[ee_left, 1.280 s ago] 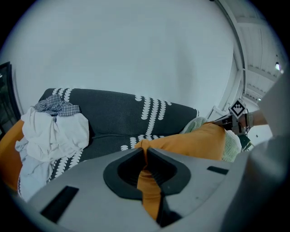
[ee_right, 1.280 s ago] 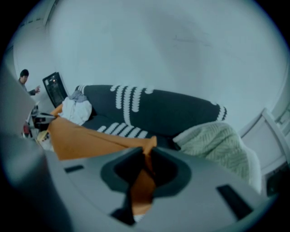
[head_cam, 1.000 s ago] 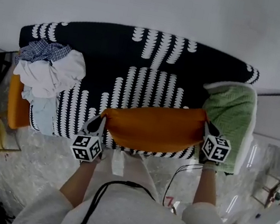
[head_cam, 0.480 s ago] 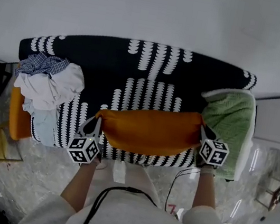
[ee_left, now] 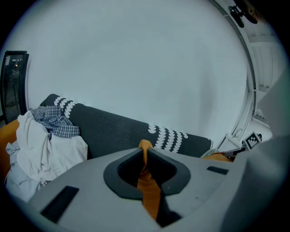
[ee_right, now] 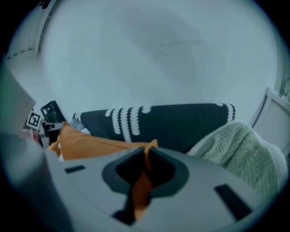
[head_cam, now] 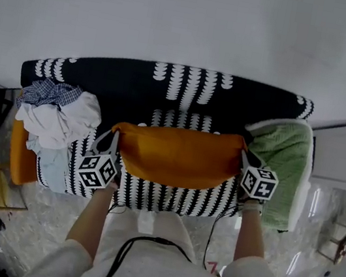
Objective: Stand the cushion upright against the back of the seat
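Observation:
An orange cushion [head_cam: 178,156] hangs stretched between my two grippers above the seat of a black sofa with white patterning [head_cam: 188,91]. My left gripper [head_cam: 114,136] is shut on the cushion's left corner; orange fabric [ee_left: 147,181] is pinched between its jaws. At the cushion's right corner my right gripper [head_cam: 244,155] is shut too, with an orange fold [ee_right: 144,174] clamped in it. The cushion's long side [ee_right: 90,142] runs off to the left in the right gripper view. It is level with the sofa's backrest [ee_left: 118,133] and in front of it.
A heap of white and checked clothes [head_cam: 59,108] lies on the sofa's left end over another orange cushion [head_cam: 22,157]. A green knitted blanket [head_cam: 282,157] covers the right end. A white cabinet [head_cam: 339,154] stands to the right, a plain wall behind.
Both grippers have carried the cushion away from the seat's front edge toward the backrest and slightly up. The grips on both corners are unchanged.

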Tool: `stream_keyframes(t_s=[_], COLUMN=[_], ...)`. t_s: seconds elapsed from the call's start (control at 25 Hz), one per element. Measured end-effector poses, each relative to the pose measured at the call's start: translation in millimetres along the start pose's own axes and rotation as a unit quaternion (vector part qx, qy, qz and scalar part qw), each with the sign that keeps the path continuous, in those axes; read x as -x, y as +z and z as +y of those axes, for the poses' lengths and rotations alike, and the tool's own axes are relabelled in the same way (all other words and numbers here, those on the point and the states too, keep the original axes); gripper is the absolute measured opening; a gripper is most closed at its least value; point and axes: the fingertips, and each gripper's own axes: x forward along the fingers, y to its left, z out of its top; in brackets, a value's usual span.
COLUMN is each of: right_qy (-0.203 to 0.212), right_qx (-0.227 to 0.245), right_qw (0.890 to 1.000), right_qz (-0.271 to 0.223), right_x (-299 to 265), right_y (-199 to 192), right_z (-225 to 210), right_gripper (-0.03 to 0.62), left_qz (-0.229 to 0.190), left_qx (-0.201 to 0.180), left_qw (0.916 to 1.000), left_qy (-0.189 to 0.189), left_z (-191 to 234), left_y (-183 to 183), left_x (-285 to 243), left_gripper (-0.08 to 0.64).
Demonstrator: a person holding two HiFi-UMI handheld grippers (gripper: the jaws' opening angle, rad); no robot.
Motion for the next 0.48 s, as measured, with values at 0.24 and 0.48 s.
stream_keyframes(t_s=[0.24, 0.48], right_qy=[0.002, 0.005], right_qx=[0.004, 0.005], right_qw=[1.000, 1.000], right_qz=[-0.006, -0.006], right_x=[-21, -38], right_y=[20, 32], right_z=[2, 5], right_gripper=[0.051, 0.051], left_qz=[-0.014, -0.019], left_qx=[0.005, 0.003], left_qw=[0.9999, 0.9998], left_qy=[0.005, 0.008], left_z=[8, 18], left_y=[22, 32], left_x=[-25, -39], left_gripper=[0.051, 0.052])
